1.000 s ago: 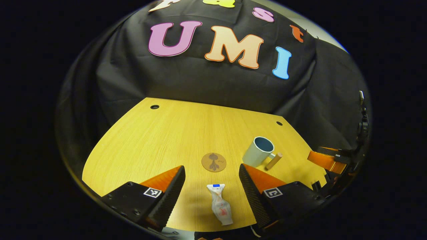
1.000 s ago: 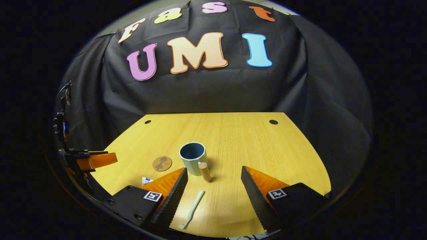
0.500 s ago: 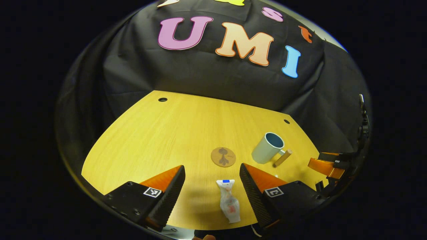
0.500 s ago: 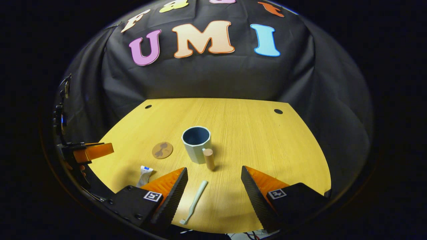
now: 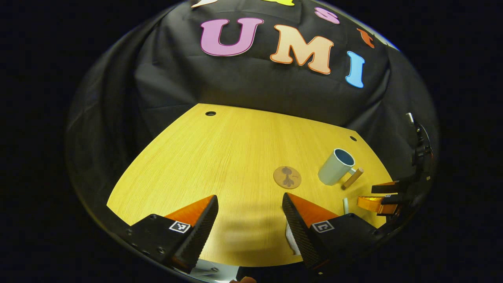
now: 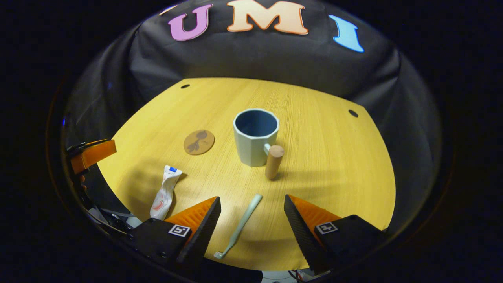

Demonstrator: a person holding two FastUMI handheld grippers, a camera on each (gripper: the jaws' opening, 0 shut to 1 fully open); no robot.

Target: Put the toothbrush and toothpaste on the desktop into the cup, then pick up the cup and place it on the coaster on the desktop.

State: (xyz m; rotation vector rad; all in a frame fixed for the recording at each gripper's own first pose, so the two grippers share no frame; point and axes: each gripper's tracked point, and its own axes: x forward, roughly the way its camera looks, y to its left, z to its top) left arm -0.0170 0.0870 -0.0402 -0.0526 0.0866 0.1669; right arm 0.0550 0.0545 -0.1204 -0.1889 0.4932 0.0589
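1. Landmark: the cup (image 6: 256, 136) stands upright on the surface (image 6: 326, 157), empty, with its wooden handle (image 6: 274, 161) turned toward the right claw's camera.
2. The toothbrush (image 6: 240, 225) lies flat on the near side of the cup, bristle end nearest the camera. It sits between the spread fingers of the right claw (image 6: 251, 224), which touch nothing.
3. The toothpaste (image 6: 164, 192) lies flat, near-left of the cup and apart from the toothbrush. In the left gripper view only a pale sliver of it shows, behind that claw's right finger.
4. The coaster (image 6: 199, 142) sits left of the cup, bare, and apart from it.
5. The left claw (image 5: 250, 224) is spread and holds nothing. The toothpaste lies off to its right side, not in the gap.
6. Status: nothing is loaded yet (my reading of the layout).
7. Risks, as judgement:
   - The toothbrush is thin and flat, so the fingers may close over it and skid it along the surface.
   - A grip near one end could let it swing and strike the cup rim.
   - The left claw is offset from the soft tube and may catch only its edge.
   - The handle juts toward the toothbrush and could be bumped, shifting the cup.
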